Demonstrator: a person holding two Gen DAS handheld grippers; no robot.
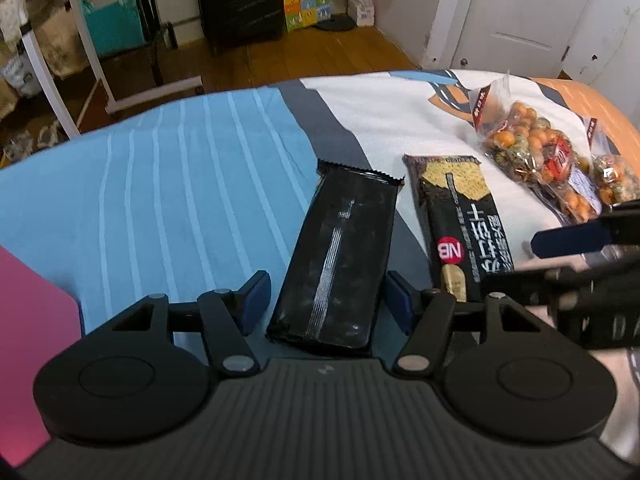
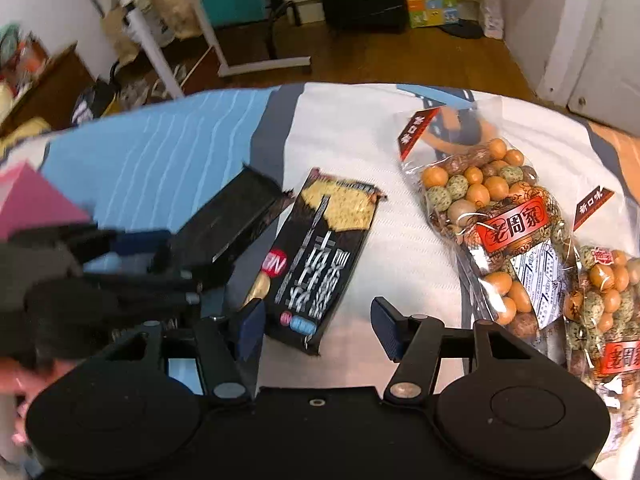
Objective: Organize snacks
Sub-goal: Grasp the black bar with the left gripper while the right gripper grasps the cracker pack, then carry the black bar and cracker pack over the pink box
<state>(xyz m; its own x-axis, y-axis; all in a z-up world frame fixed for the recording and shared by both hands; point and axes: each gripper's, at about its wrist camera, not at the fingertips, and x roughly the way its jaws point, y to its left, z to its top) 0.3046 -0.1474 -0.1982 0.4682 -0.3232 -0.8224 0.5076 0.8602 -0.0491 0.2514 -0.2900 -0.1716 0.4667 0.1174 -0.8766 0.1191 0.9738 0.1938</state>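
Bedroom setting: wood floor and white door behind, work surface is a bed [image 1: 192,184] w/ blue striped, grey and white cover.

Left gripper [image 1: 326,300]: tongs apart, straddling the near end of a plain black snack pack [image 1: 340,256]. Right pad looks at or very near the pack edge, left pad shows a gap; not clamped. Pack's long axis runs straight out from the tongs, tilted slightly right, crimped far end pointing away. Right wrist view suggests it may be lifted off the cover; cannot confirm.

Right gripper [image 2: 318,326]: tongs apart, holding nothing. Black cracker pack [image 2: 320,256] lies face-up on the white cover just ahead, its near end between the tongs toward the left pad, long axis leaning right.

2 clear bags of coated nuts [image 2: 492,232] and [image 2: 604,304] lie to the right, near each other, apart from the cracker pack.

Judgement: each pack sits end-on to its own gripper, so closing across the short width is the likely next call; left is further along
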